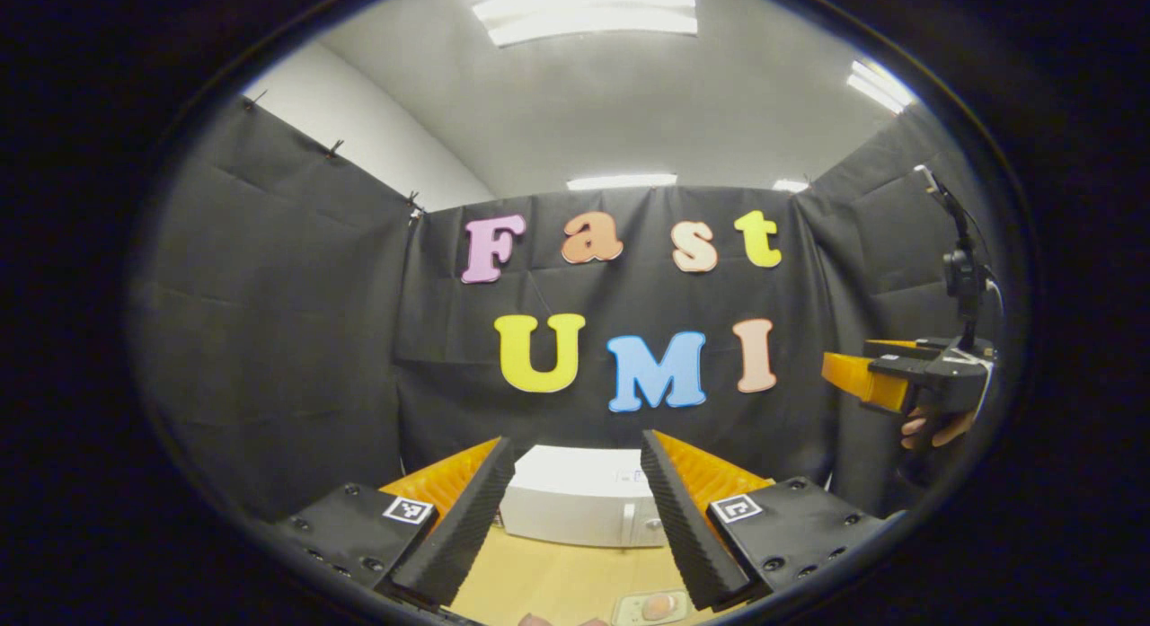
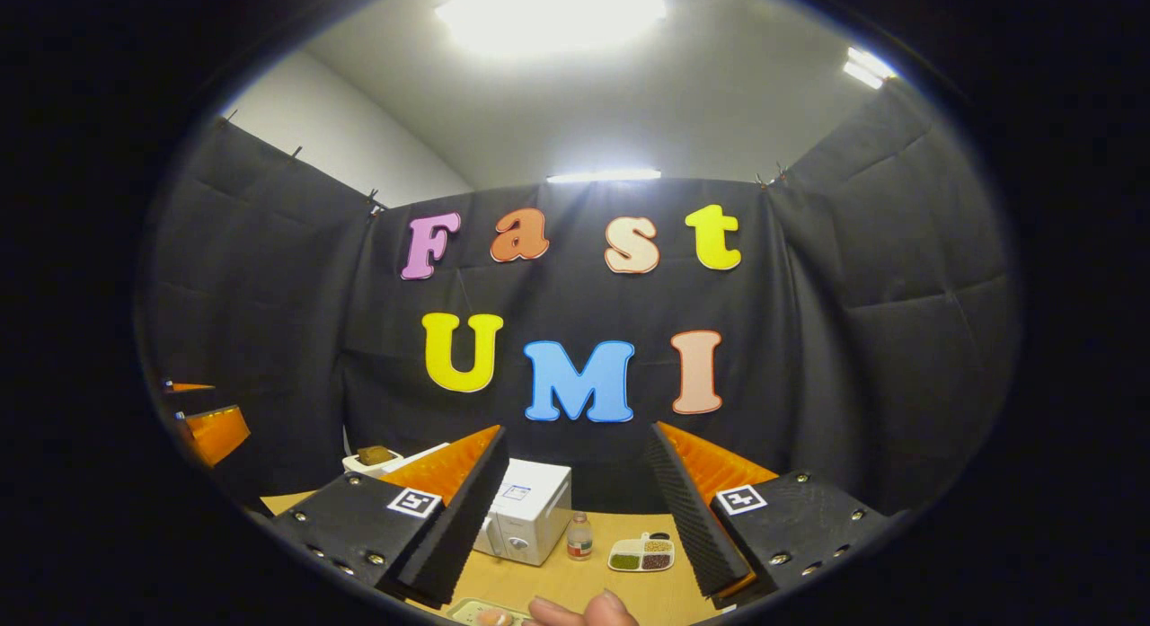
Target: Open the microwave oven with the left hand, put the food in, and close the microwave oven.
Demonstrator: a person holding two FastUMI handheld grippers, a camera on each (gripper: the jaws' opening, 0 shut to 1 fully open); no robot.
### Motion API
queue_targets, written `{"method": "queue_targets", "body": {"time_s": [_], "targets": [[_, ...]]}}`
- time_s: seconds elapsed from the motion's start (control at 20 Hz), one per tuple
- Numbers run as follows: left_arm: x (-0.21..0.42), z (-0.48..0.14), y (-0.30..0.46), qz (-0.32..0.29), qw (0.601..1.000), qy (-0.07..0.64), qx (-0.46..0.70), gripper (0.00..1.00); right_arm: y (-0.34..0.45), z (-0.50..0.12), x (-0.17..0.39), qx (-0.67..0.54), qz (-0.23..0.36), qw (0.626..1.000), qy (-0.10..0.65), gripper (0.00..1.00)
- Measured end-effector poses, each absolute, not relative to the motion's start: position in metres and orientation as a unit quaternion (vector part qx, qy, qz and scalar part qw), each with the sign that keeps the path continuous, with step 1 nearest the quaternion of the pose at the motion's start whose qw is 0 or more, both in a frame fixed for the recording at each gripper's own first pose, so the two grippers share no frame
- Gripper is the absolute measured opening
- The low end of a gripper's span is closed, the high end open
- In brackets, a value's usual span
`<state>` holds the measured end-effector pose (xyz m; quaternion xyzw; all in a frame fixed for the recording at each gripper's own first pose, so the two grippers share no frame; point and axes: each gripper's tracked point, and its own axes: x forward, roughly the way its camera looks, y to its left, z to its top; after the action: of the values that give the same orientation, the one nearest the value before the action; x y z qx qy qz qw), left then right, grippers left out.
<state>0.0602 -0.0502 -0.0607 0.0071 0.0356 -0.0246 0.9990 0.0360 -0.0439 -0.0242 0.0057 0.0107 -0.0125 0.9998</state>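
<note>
Left gripper (image 1: 575, 509) and right gripper (image 2: 575, 509) both gape, holding nothing, above the table (image 1: 557, 581); the microwave oven (image 1: 579, 509) sits closed.

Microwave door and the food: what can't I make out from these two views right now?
- Microwave, left gripper view: both sides hidden behind the left gripper fingers.
- Door latch state: too small to tell in either view.
- Food tray: cut off by the bottom edge; food blurred.
- Small bottle and divided dish, right gripper view: contents too small to identify.
</note>
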Motion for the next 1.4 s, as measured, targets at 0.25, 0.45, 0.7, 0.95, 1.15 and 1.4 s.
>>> {"method": "queue_targets", "body": {"time_s": [0.25,0.45,0.7,0.95,1.15,1.4], "targets": [[0.121,-0.095,-0.049,-0.046,0.998,0.036,0.006,0.94,-0.052,-0.035,0.06,0.01,-0.052,0.998,0.029,0.95],[0.163,-0.12,-0.058,-0.089,0.995,0.024,0.028,0.94,-0.047,-0.035,0.079,0.008,-0.079,0.997,0.026,0.95],[0.209,-0.195,-0.082,-0.149,0.986,0.059,0.036,0.94,-0.051,-0.052,0.092,-0.015,-0.128,0.99,0.059,0.95],[0.243,-0.257,-0.104,-0.187,0.978,0.083,0.028,0.94,-0.06,-0.071,0.091,-0.05,-0.176,0.979,0.089,0.95],[0.261,-0.322,-0.118,-0.208,0.97,0.123,0.018,0.94,-0.061,-0.079,0.092,-0.055,-0.203,0.971,0.111,0.95],[0.288,-0.388,-0.135,-0.23,0.96,0.156,0.03,0.94,-0.075,-0.085,0.084,-0.092,-0.243,0.957,0.129,0.95]]}}
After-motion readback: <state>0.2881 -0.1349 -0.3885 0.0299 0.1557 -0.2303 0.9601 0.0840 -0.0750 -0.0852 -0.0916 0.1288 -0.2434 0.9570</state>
